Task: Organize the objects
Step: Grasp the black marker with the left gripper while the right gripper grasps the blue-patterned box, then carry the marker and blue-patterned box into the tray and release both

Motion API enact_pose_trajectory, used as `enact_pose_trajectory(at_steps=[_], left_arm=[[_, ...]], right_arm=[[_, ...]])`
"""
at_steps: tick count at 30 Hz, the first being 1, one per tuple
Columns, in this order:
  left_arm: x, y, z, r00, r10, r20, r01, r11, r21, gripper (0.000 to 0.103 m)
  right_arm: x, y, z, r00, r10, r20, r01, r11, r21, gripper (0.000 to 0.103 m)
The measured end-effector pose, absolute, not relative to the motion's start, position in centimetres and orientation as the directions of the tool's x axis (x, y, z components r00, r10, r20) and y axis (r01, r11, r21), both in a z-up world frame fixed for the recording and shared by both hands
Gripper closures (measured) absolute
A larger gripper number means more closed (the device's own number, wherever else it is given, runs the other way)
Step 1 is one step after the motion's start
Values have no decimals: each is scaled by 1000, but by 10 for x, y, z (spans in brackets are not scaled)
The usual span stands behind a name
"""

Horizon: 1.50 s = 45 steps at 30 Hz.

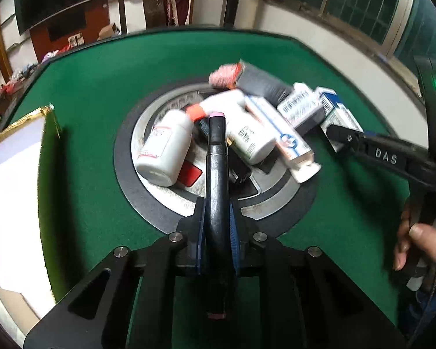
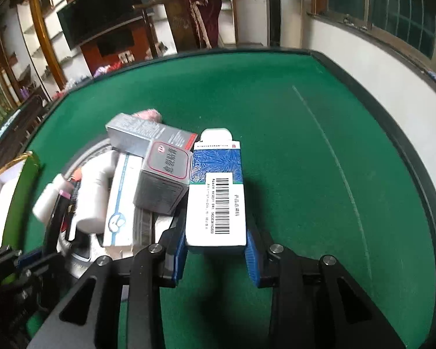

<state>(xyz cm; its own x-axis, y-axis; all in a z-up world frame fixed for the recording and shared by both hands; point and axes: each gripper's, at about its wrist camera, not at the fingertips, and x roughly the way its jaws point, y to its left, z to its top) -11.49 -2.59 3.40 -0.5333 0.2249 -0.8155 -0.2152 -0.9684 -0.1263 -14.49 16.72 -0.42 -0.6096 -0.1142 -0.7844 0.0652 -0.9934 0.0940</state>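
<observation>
My left gripper [image 1: 217,224] is shut on a black marker [image 1: 216,145] with pink ends, which points out over the pile. My right gripper [image 2: 216,241] is shut on a blue and white medicine box [image 2: 218,180] with a barcode, its blue pads pressing the box's two sides. In the left wrist view that box [image 1: 338,113] lies at the right edge of the pile with a black finger [image 1: 351,139] against it. The pile holds two white bottles [image 1: 165,151] [image 1: 247,133], a long white carton [image 1: 279,128], a grey box [image 2: 162,180] and a pink item [image 1: 225,74].
The pile sits on a round metal disc [image 1: 276,192] set into the green felt table [image 1: 101,87]. A white tray with gold edging [image 1: 11,160] stands at the left edge. A person's hand [image 1: 418,247] holds the right gripper's handle. Walls and windows lie beyond the table.
</observation>
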Motion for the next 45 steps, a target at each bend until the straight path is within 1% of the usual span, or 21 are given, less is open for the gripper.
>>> enact_pose_trajectory(at_steps=[7,13,23,29,35,45], left_arm=[[-101,-33,48,-541,280,-793,-218,-957,-189,89],[-90,-44,64,-561,294,-774,-207,-955,-213,89],[-83,-93,87,-605,312,-732,-155,-949,-276,89],[-77,-142,101,-649,286,-705,-88,-949,-304,89],[-75,-198,100,-665,267,-697,-6,-936,-352,89],[-70,-283,95,-679,231,-697,130,-897,-424,89]], right_arm=[[-119,187,25,-668,-163,-726,39,-982,185,69],[-115,156,34,-676,-229,-700,121,-972,202,69],[-112,122,32,-636,-334,-696,221,-943,250,69],[-107,98,36,-614,-378,-692,275,-925,261,69],[-101,51,42,-566,-451,-690,358,-888,288,69],[-95,-61,57,-506,-496,-705,501,-835,227,69]])
